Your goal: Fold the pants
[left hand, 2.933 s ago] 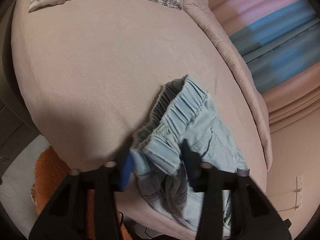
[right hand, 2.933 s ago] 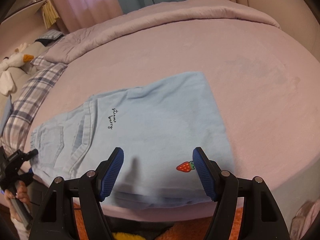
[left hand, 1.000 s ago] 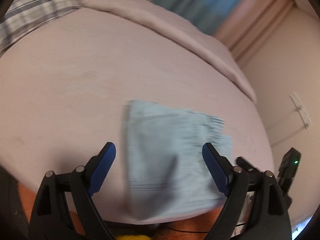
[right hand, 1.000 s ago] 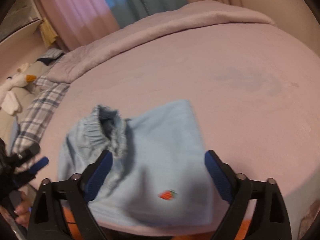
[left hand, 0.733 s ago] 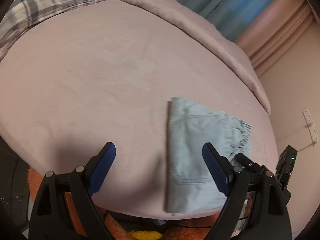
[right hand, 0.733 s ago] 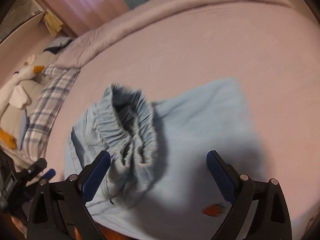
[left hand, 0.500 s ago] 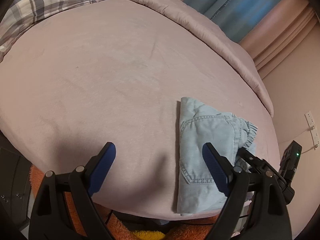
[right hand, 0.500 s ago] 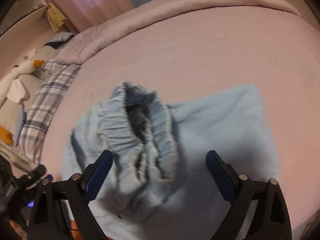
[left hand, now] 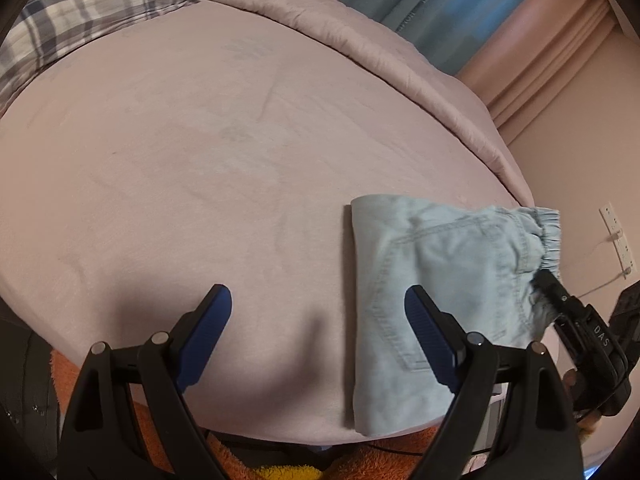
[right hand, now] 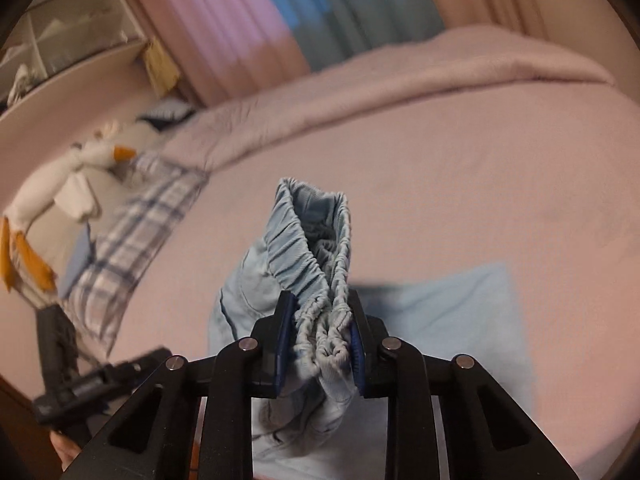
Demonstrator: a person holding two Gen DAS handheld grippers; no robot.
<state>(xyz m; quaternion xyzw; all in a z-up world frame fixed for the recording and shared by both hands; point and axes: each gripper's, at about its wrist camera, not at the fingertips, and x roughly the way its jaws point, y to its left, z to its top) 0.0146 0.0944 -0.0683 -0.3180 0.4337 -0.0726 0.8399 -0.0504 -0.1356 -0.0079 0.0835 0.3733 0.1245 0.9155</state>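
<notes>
The light blue denim pants (left hand: 432, 280) lie folded near the bed's front right edge in the left wrist view. My left gripper (left hand: 318, 332) is open and empty, above the bed just left of the pants. My right gripper (right hand: 320, 340) is shut on the gathered elastic waistband (right hand: 316, 264) and holds it raised above the lower fold (right hand: 452, 312). In the left wrist view the right gripper (left hand: 548, 280) shows at the waistband end of the pants.
The pink bed (left hand: 200, 160) fills both views, with a rolled quilt (left hand: 360, 36) along the far side. A plaid pillow (right hand: 132, 224) and a white goose toy (right hand: 60, 184) lie at the left. An orange rug (left hand: 280, 464) lies below the front edge.
My right gripper has closed on the waistband and lifted it. My left gripper has let go of the pants and pulled back to the left, open.
</notes>
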